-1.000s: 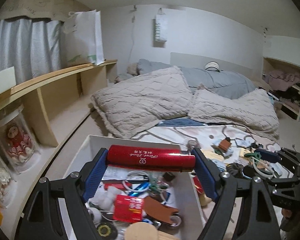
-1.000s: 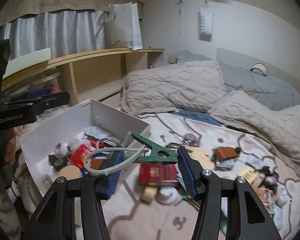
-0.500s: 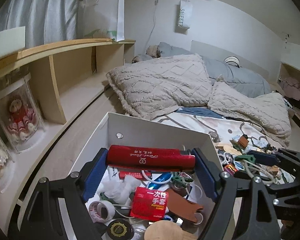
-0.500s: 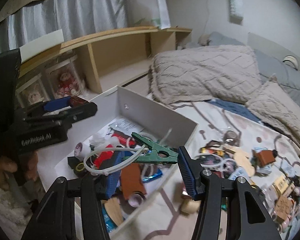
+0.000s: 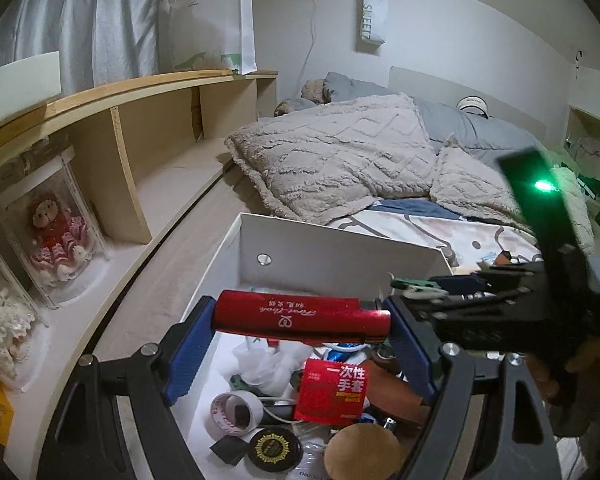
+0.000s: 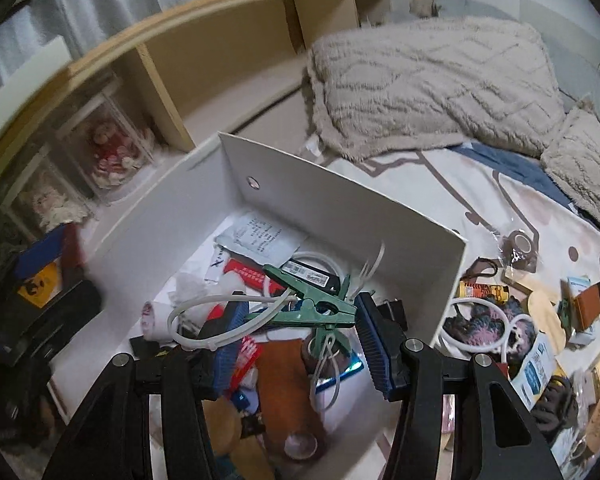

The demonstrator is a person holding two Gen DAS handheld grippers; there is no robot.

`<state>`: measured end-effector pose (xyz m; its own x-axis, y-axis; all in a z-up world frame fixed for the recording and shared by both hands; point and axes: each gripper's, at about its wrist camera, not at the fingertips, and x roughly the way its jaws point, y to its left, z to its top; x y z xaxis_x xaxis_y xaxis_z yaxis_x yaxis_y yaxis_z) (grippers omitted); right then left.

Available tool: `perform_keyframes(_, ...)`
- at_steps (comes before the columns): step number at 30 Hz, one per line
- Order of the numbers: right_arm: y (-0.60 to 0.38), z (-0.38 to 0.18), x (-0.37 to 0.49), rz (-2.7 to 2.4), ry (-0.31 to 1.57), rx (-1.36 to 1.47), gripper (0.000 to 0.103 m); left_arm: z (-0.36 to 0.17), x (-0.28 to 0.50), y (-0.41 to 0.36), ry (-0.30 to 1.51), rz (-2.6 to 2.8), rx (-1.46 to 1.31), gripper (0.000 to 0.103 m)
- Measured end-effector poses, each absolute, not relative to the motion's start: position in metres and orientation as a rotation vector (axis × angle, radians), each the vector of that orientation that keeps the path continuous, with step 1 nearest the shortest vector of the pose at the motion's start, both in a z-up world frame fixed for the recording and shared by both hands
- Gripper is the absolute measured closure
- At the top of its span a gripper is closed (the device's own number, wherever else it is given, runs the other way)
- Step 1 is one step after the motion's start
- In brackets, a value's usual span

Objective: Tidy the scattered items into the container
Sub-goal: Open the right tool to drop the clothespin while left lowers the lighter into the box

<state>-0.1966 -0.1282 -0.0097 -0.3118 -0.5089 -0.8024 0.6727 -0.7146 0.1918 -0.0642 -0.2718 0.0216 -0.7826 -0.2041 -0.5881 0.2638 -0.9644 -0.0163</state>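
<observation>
While both grippers hang over the white box (image 6: 148,216) on the bed, the left gripper (image 5: 300,320) clamps a red tube (image 5: 300,314) crosswise between its blue pads, above a tape roll (image 5: 236,410) and a red packet (image 5: 334,392) lying inside. The right gripper (image 6: 296,324) pinches a green clip (image 6: 312,308) with a white cable tie (image 6: 204,324) looped through it, above the box's clutter. More items (image 6: 540,320) lie scattered on the sheet to the right.

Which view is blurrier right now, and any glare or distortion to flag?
Right wrist view: motion blur smears the shelf and dolls at left; the green clip in the right tongs stays sharp. Left wrist view: mostly crisp, a green LED flares, the right tongs look smeared. Both: heavy fisheye bending, dark corners.
</observation>
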Motion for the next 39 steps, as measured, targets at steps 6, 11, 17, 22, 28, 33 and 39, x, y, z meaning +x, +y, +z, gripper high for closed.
perform_keyframes(6,-0.144,-0.017,-0.221,-2.076,0.192,1.250,0.048,0.013,-0.068,-0.271,0.117,-2.741,0.940,0.020)
perform_keyframes(11,-0.153,-0.023,-0.231,-2.103,0.149,1.280,0.048,0.005,-0.070,-0.273,0.119,-2.725,0.969,0.020)
perform_keyframes(17,-0.155,-0.025,-0.231,-2.149,0.126,1.257,0.017,0.000,-0.071,-0.273,0.151,-2.732,0.988,0.020)
perform_keyframes(22,-0.153,-0.021,-0.225,-2.135,0.141,1.240,0.017,-0.006,-0.072,-0.273,0.161,-2.738,1.008,0.020)
perform_keyframes(28,-0.132,-0.016,-0.213,-2.121,0.104,1.218,0.017,-0.013,-0.075,-0.280,0.221,-2.740,1.035,0.020)
perform_keyframes(33,-0.110,-0.013,-0.204,-2.093,0.040,1.196,0.017,-0.012,-0.078,-0.285,0.262,-2.725,1.058,0.020)
perform_keyframes(39,-0.098,-0.006,-0.195,-2.058,0.035,1.148,0.017,0.001,-0.088,-0.293,0.304,-2.708,1.101,0.020)
